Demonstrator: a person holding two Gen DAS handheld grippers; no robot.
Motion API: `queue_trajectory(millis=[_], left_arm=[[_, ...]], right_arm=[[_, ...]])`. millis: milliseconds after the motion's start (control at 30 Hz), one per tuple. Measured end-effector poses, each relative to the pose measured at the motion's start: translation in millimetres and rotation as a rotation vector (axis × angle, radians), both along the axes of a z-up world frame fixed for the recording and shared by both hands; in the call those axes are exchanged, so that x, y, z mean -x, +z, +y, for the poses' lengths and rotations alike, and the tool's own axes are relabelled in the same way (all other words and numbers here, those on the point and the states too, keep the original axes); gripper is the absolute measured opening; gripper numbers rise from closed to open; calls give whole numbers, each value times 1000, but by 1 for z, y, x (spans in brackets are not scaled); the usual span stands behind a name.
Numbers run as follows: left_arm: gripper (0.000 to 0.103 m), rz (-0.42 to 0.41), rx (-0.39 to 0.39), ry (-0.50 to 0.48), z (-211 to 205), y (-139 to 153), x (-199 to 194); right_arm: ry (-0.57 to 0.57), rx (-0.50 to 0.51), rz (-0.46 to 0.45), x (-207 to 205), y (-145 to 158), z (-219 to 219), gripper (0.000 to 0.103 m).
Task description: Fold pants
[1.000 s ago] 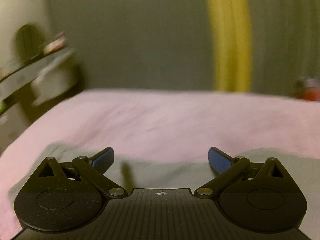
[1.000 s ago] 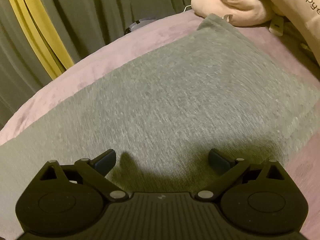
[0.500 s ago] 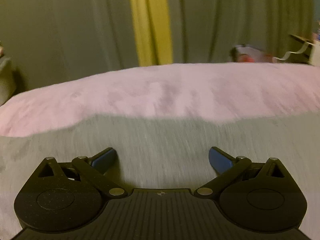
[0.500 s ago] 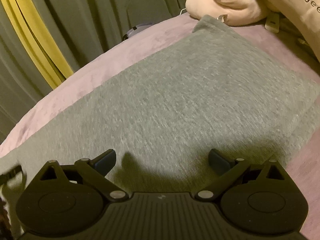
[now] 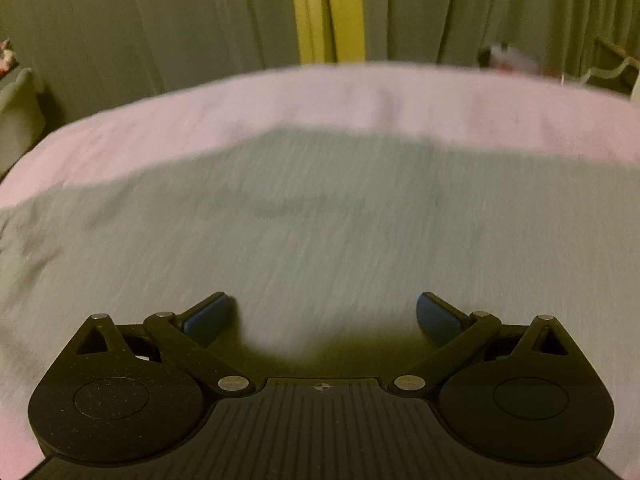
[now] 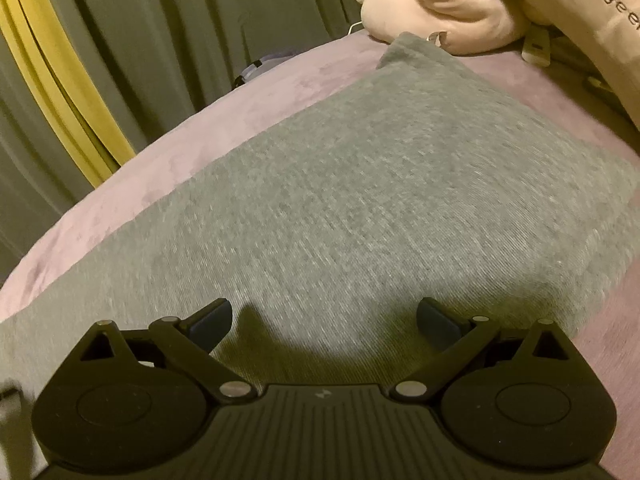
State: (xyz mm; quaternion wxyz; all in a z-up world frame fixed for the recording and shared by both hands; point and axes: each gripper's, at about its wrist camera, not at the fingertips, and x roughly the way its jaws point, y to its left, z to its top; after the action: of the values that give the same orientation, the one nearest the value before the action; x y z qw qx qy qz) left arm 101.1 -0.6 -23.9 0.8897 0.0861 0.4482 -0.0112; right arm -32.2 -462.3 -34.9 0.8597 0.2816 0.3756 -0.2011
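Left gripper point(image 5: 324, 314) gapes over grey pants point(image 5: 320, 232) on pink bedspread point(image 5: 360, 96), curtains point(image 5: 160, 20) behind.

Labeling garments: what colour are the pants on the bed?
Grey, plain knit pants; clearest in the right wrist view.

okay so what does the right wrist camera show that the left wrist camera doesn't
Only the right wrist view shows the pink plush pillows at the far end, touching a corner of the gray pants, and the open right gripper. Only the left wrist view shows the open left gripper and a blurred red and white item past the bed's edge. Both show the pants flat on the pink bedspread and the green and yellow curtains.
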Motion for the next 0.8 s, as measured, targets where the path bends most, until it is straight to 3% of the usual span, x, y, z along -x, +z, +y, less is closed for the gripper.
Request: queue_trajectory(millis=[100, 200, 233, 300, 367, 433, 467, 500, 567, 800], left_arm=[[103, -7, -67, -35, 15, 5, 23], [103, -13, -105, -2, 38, 9, 41], [103, -5, -74, 54, 47, 11, 43], [103, 10, 85, 218, 80, 19, 45], [103, -68, 283, 395, 117, 28, 61], [103, -145, 397, 506, 139, 33, 74], [103, -159, 398, 542, 143, 35, 79], [103, -162, 383, 562, 144, 36, 83], [103, -157, 372, 579, 145, 39, 90], [103, -179, 417, 570, 149, 45, 111]], right_arm=[[-55, -110, -100, 18, 1, -16, 99], [-201, -283, -247, 54, -1, -44, 99], [-251, -316, -281, 68, -1, -54, 98], [-321, -359, -335, 96, -2, -75, 89], [-383, -349, -338, 120, -2, -92, 85], [-465, -320, -303, 143, -6, -106, 78], [-511, -348, -299, 157, -14, -115, 64], [-541, -397, -313, 167, -21, -122, 43], [-605, -497, -367, 184, -37, -131, 28], [-569, -566, -438, 160, -53, -135, 25]])
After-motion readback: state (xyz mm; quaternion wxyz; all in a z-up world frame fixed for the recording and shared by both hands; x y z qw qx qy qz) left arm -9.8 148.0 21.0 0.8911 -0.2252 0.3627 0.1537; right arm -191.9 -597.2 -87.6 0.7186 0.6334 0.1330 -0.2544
